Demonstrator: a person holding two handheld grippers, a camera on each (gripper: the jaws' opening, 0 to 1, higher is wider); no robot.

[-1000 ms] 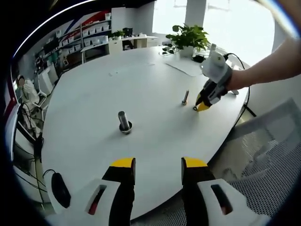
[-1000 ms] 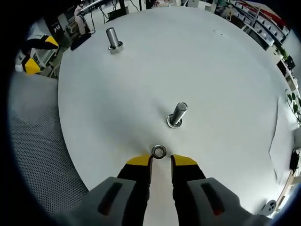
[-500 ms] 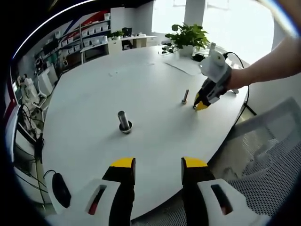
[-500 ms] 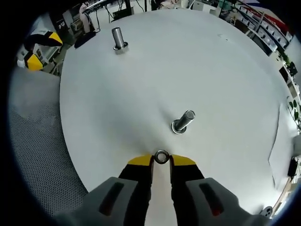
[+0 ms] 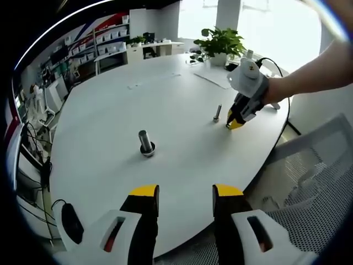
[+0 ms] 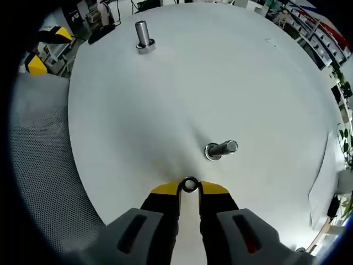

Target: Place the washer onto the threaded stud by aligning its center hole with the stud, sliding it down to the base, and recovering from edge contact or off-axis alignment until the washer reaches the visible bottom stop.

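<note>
We see the washer lying flat, hole up, between the right gripper tips, jaws closing on it but grip unclear. Threaded stud just beyond, standing on the table. Since earlier, our tips moved around the washer. Left gripper jaws apart, holding nothing.

Shiny metal washer, glossy metal stud, matt white table

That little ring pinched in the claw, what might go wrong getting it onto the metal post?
The right claw grips the washer only by its edges at the very tips, so it may slip or tilt. The nearest stud sits off to one side, so the hole may catch the stud's top edge instead of sliding down. The left claw hangs open, away from the studs, so it steadies nothing.
</note>
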